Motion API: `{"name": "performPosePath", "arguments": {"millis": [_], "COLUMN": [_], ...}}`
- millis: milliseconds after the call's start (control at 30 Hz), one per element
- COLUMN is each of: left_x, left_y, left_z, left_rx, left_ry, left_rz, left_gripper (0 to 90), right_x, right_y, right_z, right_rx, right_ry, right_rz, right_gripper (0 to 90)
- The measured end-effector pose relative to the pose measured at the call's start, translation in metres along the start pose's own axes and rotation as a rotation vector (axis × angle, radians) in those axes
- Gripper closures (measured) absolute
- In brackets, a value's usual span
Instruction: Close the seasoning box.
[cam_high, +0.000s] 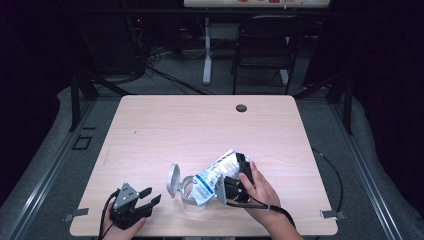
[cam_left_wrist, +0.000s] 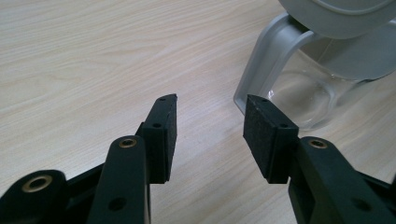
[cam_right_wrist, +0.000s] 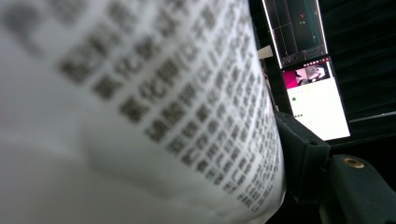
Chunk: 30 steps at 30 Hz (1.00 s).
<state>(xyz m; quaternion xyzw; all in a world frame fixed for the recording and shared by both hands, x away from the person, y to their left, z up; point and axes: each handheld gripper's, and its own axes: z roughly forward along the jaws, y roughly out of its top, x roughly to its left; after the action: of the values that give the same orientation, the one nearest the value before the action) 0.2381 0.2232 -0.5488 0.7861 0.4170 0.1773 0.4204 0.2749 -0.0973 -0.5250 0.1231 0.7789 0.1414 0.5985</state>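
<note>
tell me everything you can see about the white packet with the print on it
The white packet is a soft, crinkled pouch with blue patches and dense dark print. The right tool is shut on it, holding it tilted with its lower end at the mouth of the clear jug, whose grey lid stands flipped open. In the right gripper view its printed side bulges beside one black pad. Whether anything is pouring cannot be seen.

1. The white pouch (cam_right_wrist: 140, 116), seen close in the right gripper view, carries rows of dark printed characters, apparently Chinese, too blurred to read.
2. In the high view its blue-and-white label (cam_high: 210, 180) is too small to read.
</note>
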Motion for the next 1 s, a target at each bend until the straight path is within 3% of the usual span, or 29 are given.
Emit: {"name": "performPosePath", "arguments": {"millis": [1000], "left_x": [-0.0017], "left_y": [-0.0004], "left_z": [0.0016], "left_rx": [-0.006], "left_ry": [0.004], "left_rz": [0.004], "left_gripper": [53.9], "right_x": [0.0002], "right_y": [0.0051], "right_z": [-0.0017], "right_rx": [-0.009], "right_ry": [-0.047], "right_rz": [-0.067], "right_gripper": [39.6]}}
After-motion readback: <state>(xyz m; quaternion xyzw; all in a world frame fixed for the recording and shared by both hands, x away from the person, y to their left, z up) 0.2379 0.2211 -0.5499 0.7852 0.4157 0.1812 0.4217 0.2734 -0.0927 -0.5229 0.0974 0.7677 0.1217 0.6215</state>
